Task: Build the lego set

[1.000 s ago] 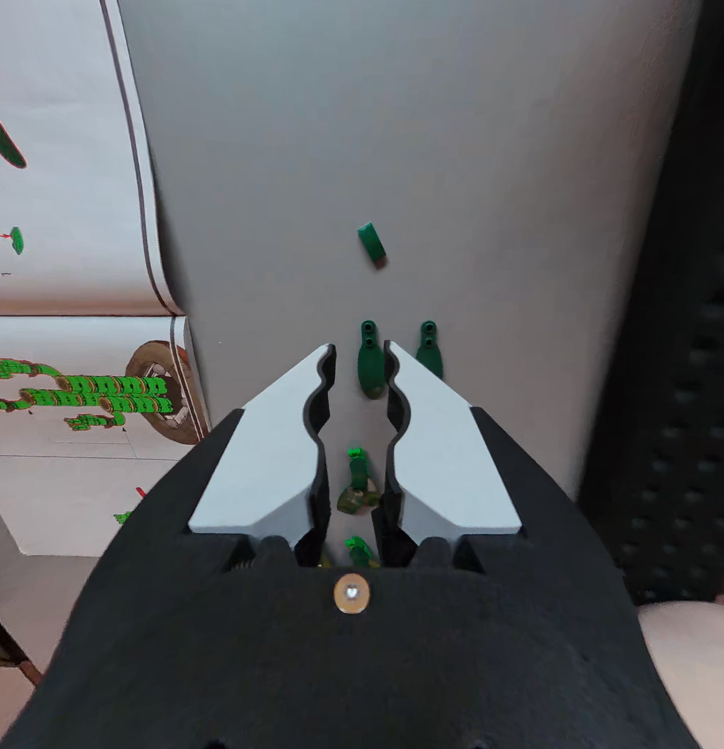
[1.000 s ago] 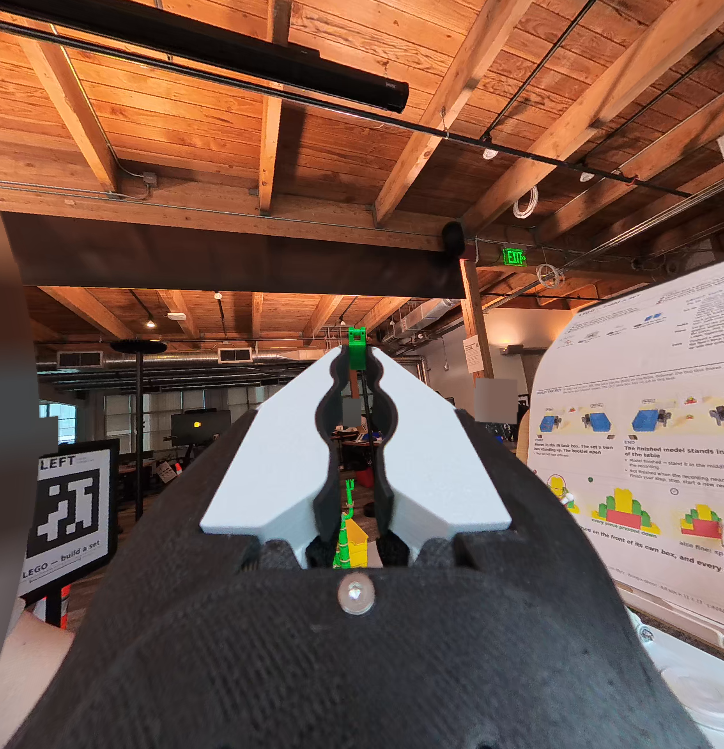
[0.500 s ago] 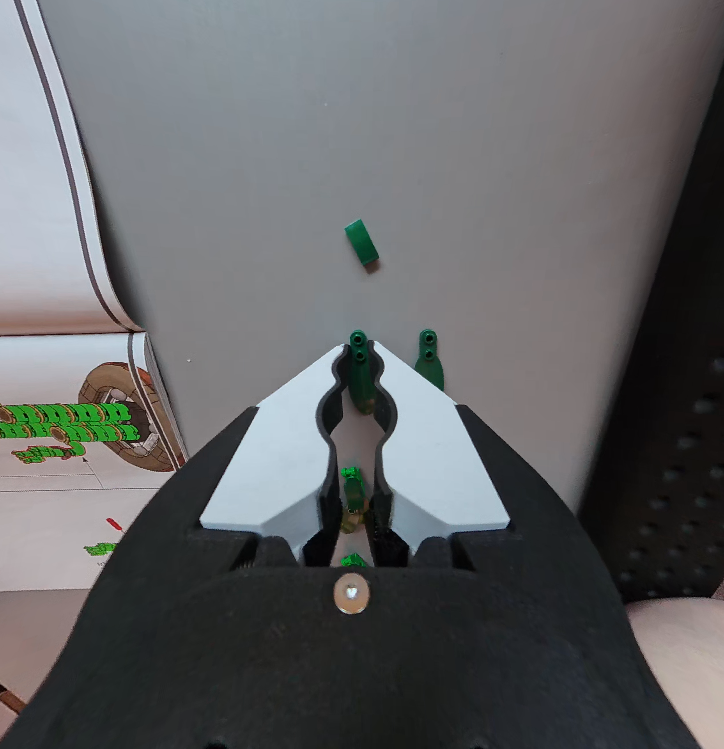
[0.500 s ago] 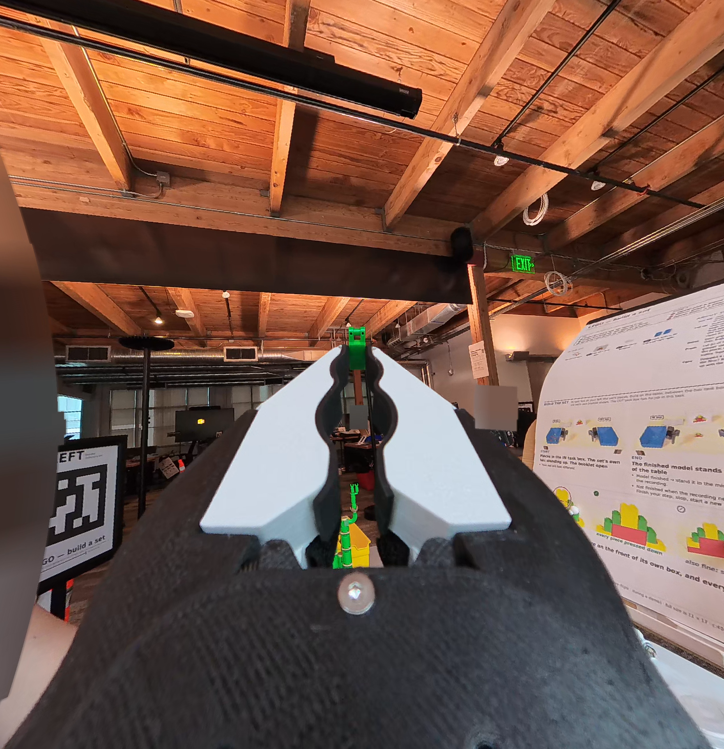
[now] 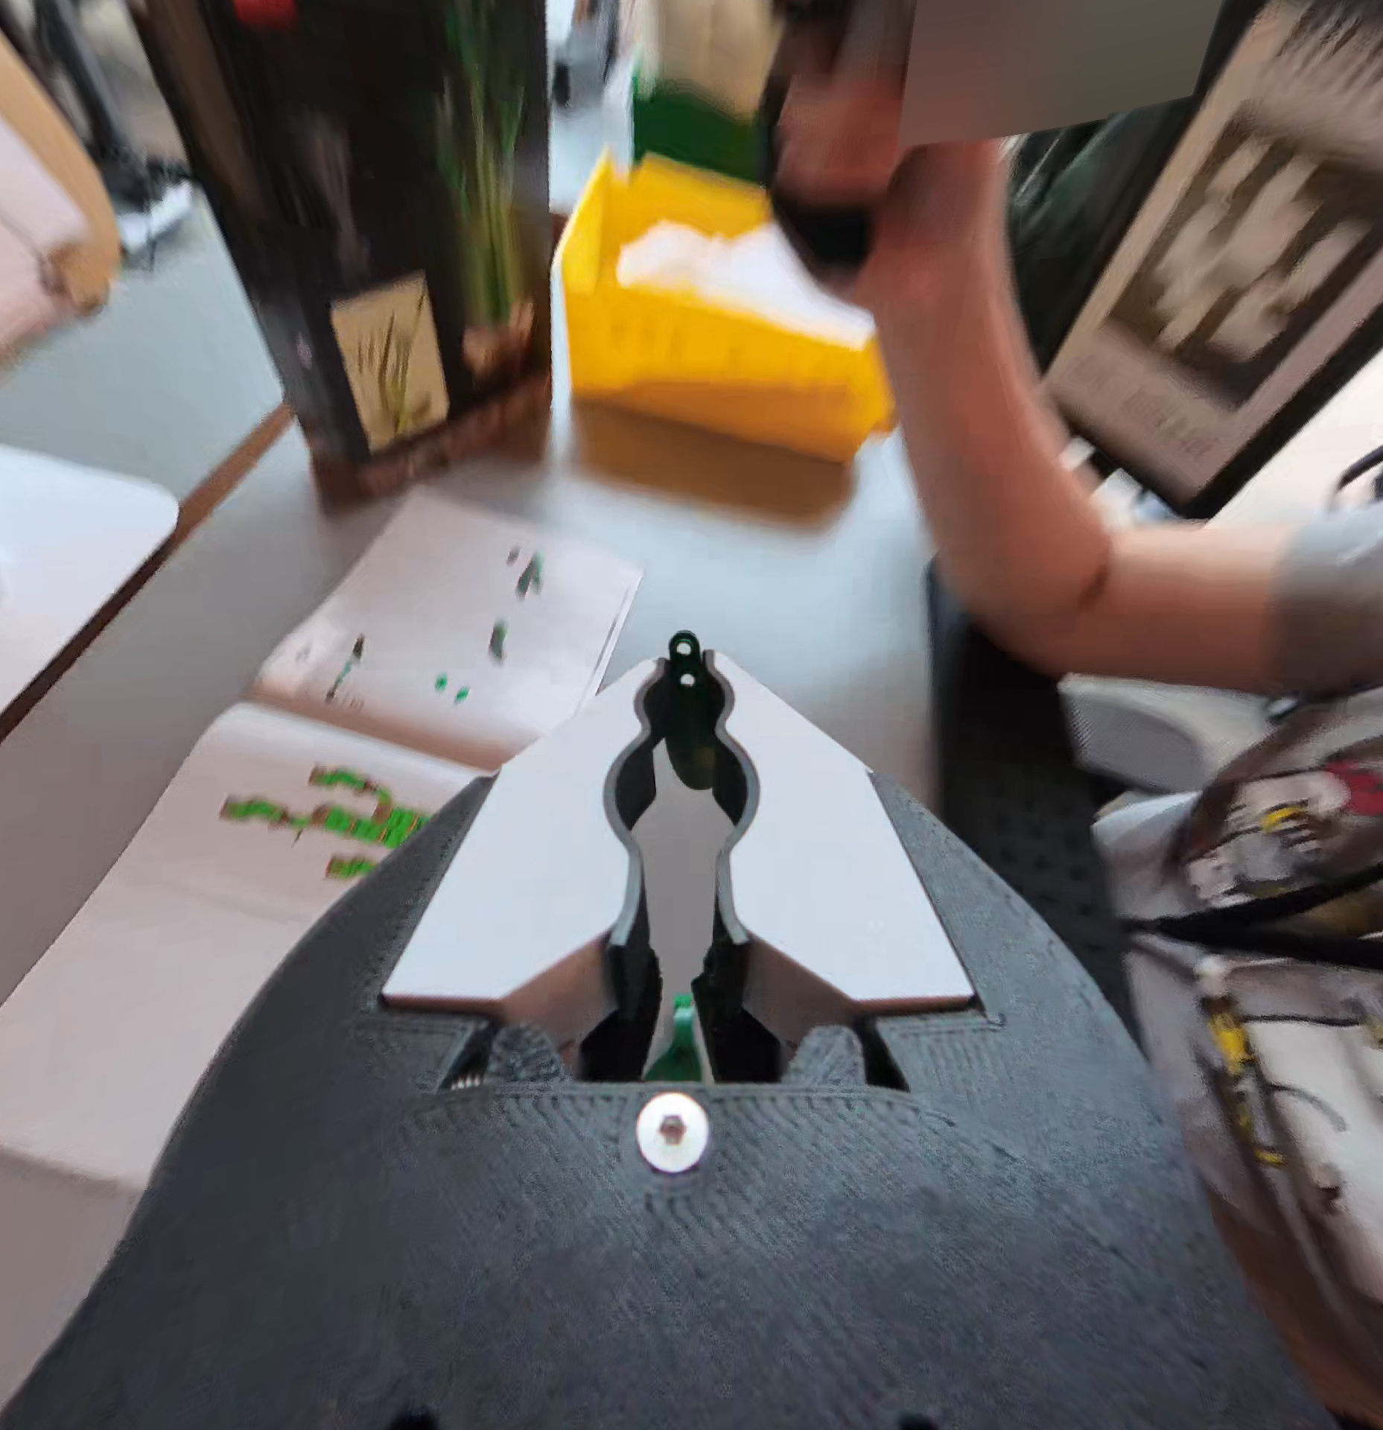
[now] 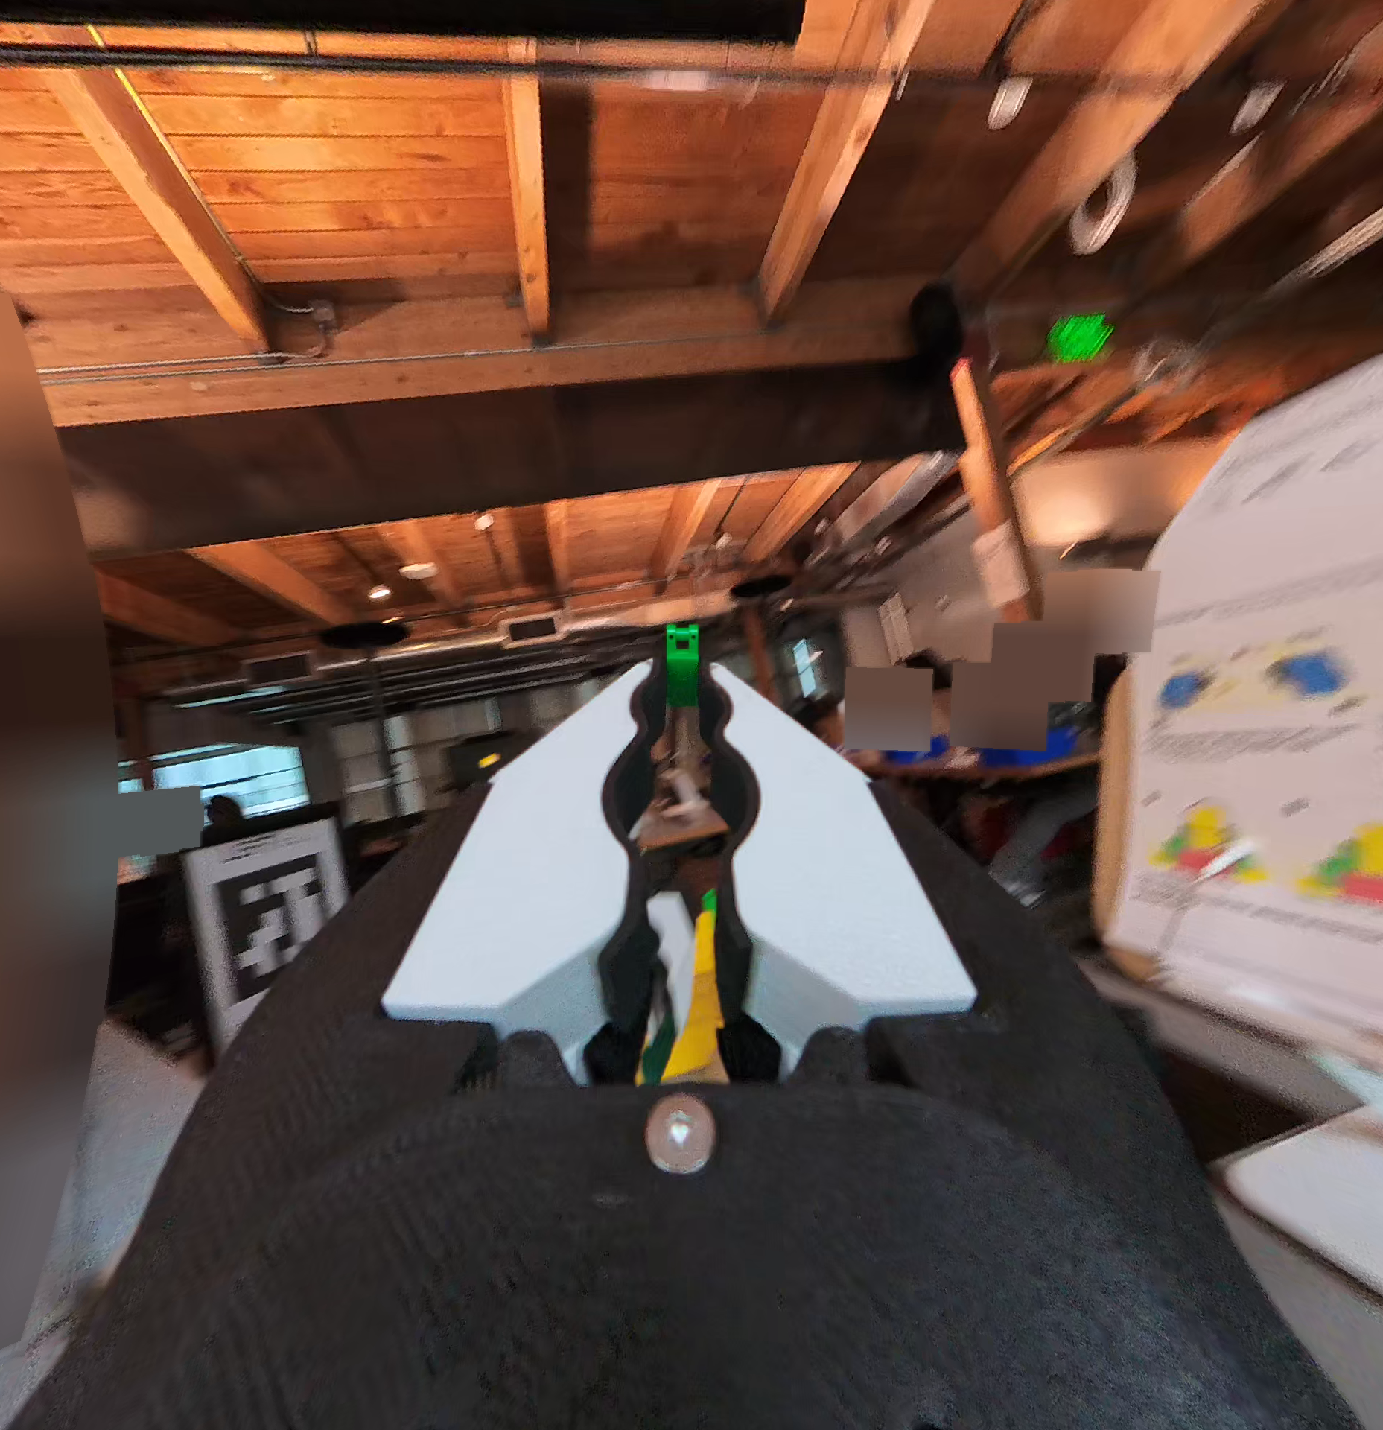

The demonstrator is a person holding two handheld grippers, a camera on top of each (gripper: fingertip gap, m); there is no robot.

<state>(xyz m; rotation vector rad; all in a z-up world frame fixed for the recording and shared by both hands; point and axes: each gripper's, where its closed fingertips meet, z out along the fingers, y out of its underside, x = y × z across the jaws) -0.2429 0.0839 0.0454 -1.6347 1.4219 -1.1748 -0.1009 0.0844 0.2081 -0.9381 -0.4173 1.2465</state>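
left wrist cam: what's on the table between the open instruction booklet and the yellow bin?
Bare grey table between instruction booklet and yellow bin, shown in the left wrist view.

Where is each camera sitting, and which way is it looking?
Left wrist view: sits on the left gripper, faces forward across the grey table toward the yellow bin; shows its fingers pinching a dark green leaf piece, plus the person's forearm.
Right wrist view: sits on the right gripper, tilted up at the wooden ceiling; shows its fingers pinching a bright green piece.
Shared: the yellow bin.
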